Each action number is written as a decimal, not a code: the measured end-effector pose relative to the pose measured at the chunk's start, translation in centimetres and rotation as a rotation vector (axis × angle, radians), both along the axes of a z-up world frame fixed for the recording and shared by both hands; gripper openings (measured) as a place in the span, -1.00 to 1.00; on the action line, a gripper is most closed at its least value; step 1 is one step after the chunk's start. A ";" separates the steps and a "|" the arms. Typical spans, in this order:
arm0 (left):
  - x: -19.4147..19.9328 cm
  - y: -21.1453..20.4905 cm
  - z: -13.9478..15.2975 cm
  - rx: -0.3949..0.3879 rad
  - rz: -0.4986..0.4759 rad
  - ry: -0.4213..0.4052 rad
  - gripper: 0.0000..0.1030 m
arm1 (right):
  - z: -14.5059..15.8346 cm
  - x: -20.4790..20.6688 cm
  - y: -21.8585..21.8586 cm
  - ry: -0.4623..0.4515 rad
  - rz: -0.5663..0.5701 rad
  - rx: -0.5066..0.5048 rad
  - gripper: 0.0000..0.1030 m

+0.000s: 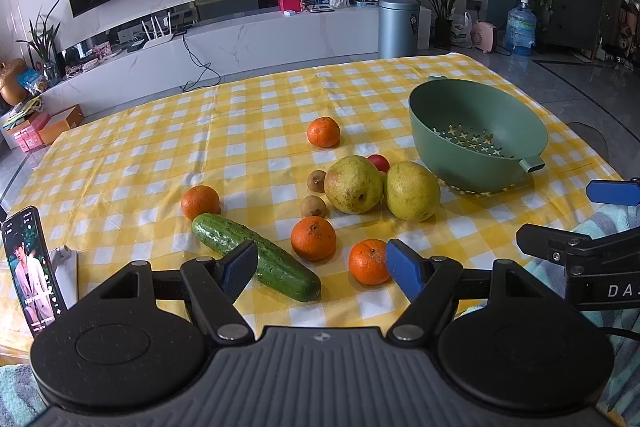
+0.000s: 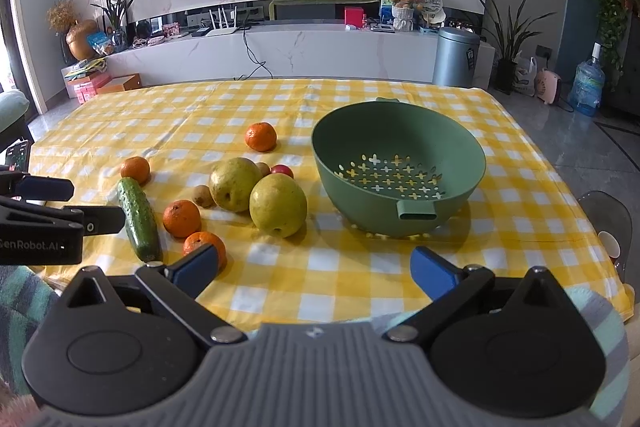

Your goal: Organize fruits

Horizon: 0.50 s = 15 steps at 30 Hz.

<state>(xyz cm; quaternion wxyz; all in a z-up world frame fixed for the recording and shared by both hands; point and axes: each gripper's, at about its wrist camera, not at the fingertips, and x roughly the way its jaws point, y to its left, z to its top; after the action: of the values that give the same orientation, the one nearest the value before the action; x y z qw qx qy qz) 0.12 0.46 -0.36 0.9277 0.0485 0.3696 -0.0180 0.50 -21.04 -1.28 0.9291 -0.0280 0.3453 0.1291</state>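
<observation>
Both grippers hover at the near table edge, jaws spread wide and holding nothing. The left gripper sits low over the near fruit: the cucumber runs just ahead of its left finger, long axis slanting from far-left to near-right, and a near orange lies just beside its right finger. The right gripper faces bare checked cloth, with the green colander ahead and slightly right, still without fruit. The two pears lie touching, left of the colander (small brown fruits and a red one tucked around them). By my reading, the left gripper is nearer the oranges and cucumber; the right is nearer the colander and pears.
</observation>
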 end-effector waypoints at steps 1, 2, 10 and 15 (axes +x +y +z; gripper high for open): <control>0.0 0.0 0.0 0.000 0.000 0.000 0.66 | 0.0 0.0 0.0 0.001 0.000 0.000 0.92; 0.0 0.0 0.0 0.000 0.000 0.000 0.67 | 0.0 0.0 0.0 0.001 0.000 0.000 0.92; -0.1 -0.1 -0.1 0.002 -0.003 0.001 0.66 | -0.2 0.1 0.0 0.009 -0.004 -0.002 0.92; -0.3 -0.2 -0.3 0.003 -0.005 0.004 0.66 | -0.3 0.1 0.0 0.018 -0.006 -0.005 0.92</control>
<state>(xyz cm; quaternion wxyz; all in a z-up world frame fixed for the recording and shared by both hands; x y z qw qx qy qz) -0.16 0.25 -0.68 0.9268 0.0508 0.3716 -0.0198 0.65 -21.00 -1.60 0.9264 -0.0279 0.3540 0.1256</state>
